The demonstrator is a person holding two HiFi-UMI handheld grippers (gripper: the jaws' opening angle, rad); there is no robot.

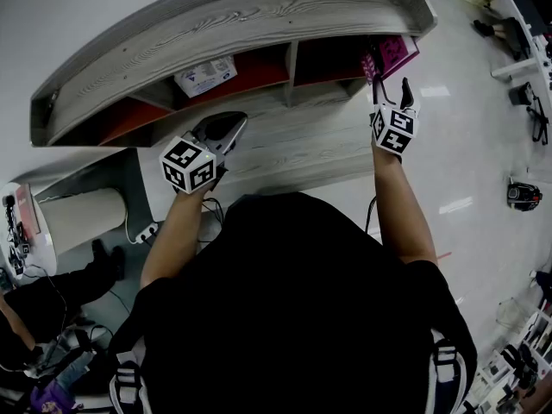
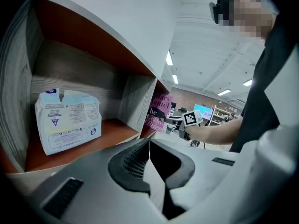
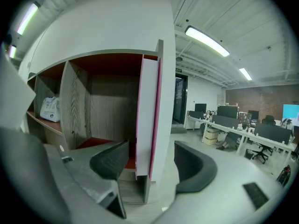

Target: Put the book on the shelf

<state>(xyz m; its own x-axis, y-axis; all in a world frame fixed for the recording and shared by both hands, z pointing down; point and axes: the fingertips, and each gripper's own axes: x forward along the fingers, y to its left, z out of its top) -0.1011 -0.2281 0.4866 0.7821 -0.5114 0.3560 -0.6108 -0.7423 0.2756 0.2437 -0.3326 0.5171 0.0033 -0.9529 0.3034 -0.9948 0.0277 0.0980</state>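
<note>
The right tongs (image 3: 152, 162) are spread apart, with the thin pink-covered book (image 3: 148, 115) standing upright between them and a gap showing on either side. The book sits at the right end of the long grey wood-grain shelf (image 1: 233, 15), in its red-lined right compartment. The left tongs (image 2: 149, 155) are pressed together on nothing, near the middle compartment, where 1 white blue-printed packet (image 2: 67, 122) rests.

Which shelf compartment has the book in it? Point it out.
The right-end compartment, where the pink book stands upright; the middle one holds a white package.
</note>
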